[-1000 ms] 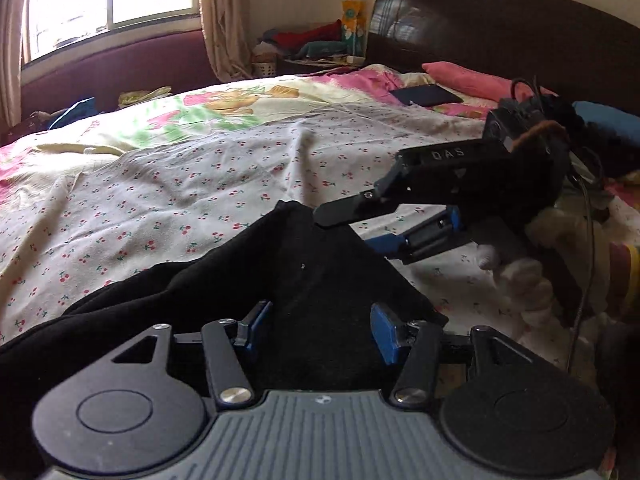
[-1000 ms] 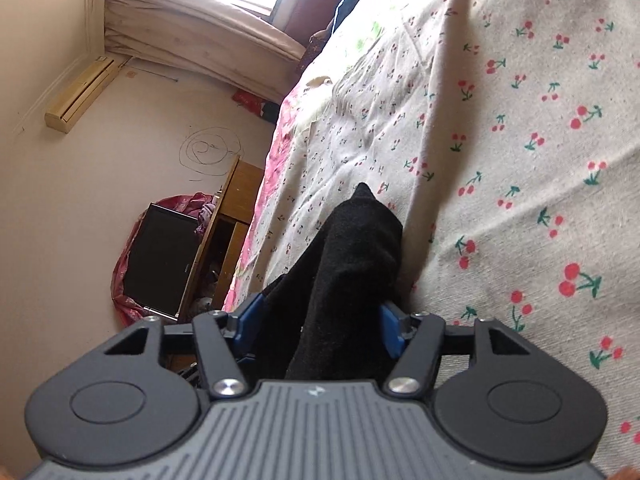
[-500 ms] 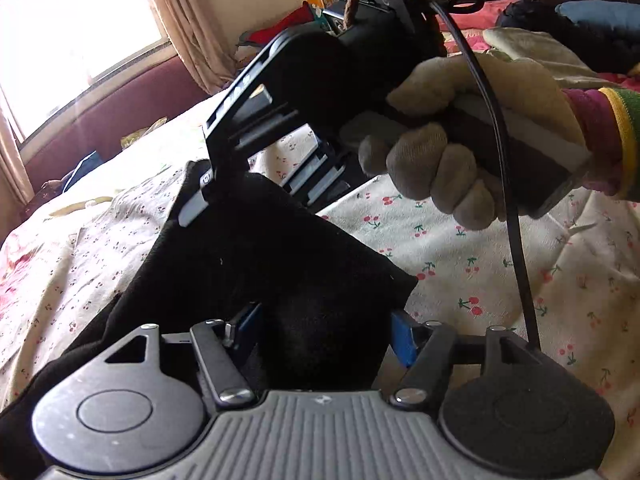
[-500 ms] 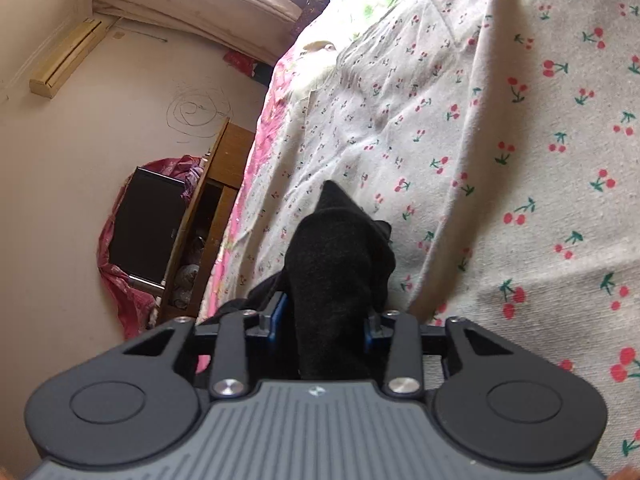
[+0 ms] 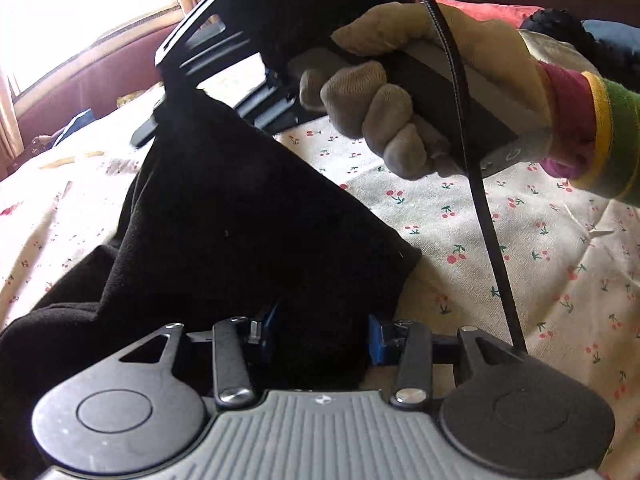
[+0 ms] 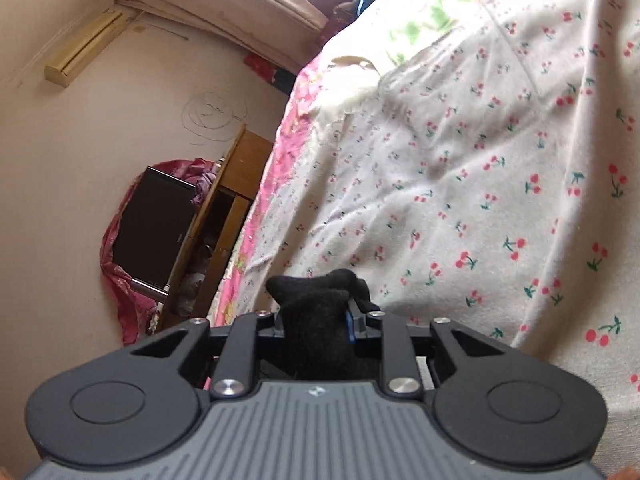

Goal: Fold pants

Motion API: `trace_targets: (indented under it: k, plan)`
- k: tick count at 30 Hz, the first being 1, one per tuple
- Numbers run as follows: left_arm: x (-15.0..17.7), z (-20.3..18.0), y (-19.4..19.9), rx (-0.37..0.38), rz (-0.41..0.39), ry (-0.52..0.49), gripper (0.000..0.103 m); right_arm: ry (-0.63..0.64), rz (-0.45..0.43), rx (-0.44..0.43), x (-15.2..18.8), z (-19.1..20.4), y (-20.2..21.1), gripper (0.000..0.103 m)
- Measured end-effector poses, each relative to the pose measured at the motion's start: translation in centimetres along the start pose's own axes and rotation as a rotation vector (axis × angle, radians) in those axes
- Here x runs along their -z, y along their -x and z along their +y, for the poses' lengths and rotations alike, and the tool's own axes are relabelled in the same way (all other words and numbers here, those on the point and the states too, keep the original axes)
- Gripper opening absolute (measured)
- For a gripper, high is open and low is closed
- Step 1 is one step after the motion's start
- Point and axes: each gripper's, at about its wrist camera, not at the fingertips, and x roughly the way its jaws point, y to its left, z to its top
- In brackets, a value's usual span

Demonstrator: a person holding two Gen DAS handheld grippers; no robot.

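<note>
Black pants (image 5: 248,220) on the cherry-print bedspread (image 5: 520,240), stretched near to far-left: right gripper (image 6: 316,316) just closing, pinched narrow on the far corner; left gripper (image 5: 320,332) just narrowing, astride the near edge, grip uncertain.

Daylight only, so far as we can see. In the left wrist view the window (image 5: 72,20) at the top left corner is blown out to white, and glare washes the bedsheet (image 5: 500,240) near that edge. The black pants (image 5: 248,232) read as a flat dark mass, folds barely legible. We note motion blur on the gloved hand (image 5: 420,92). In the right wrist view light is soft and even; the sheet's far end near the top edge is smeared and overexposed. Strong fisheye bending curves both frames' borders.
</note>
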Motion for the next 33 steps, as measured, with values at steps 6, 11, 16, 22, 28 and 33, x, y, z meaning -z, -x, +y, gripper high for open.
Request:
trace_targets:
  k: [6,11,16,22,28,33]
  plan:
    - [-0.5,1.9,1.6,0.026,-0.032,0.057,0.058,-0.159,-0.210,0.125,-1.4,-4.8,3.5,0.008]
    - [-0.1,5.3,4.5,0.009,-0.096,0.117,0.065,-0.032,-0.119,0.109,2.1,-3.1,6.8,0.078]
    - [0.7,10.0,6.5,0.002,-0.146,0.256,0.066,0.031,0.073,0.157,5.0,-2.4,3.8,0.077]
    - [3.0,15.6,3.7,-0.083,-0.111,0.408,0.070,0.071,0.158,0.181,5.2,-1.9,-1.2,0.056]
    - [4.6,19.0,-1.2,-0.321,-0.099,0.417,0.075,0.091,0.151,0.234,6.4,-0.5,-0.3,0.028]
    - [4.3,17.1,-0.4,-0.368,-0.112,0.343,0.074,-0.081,0.106,0.210,7.1,-1.5,1.1,0.016]
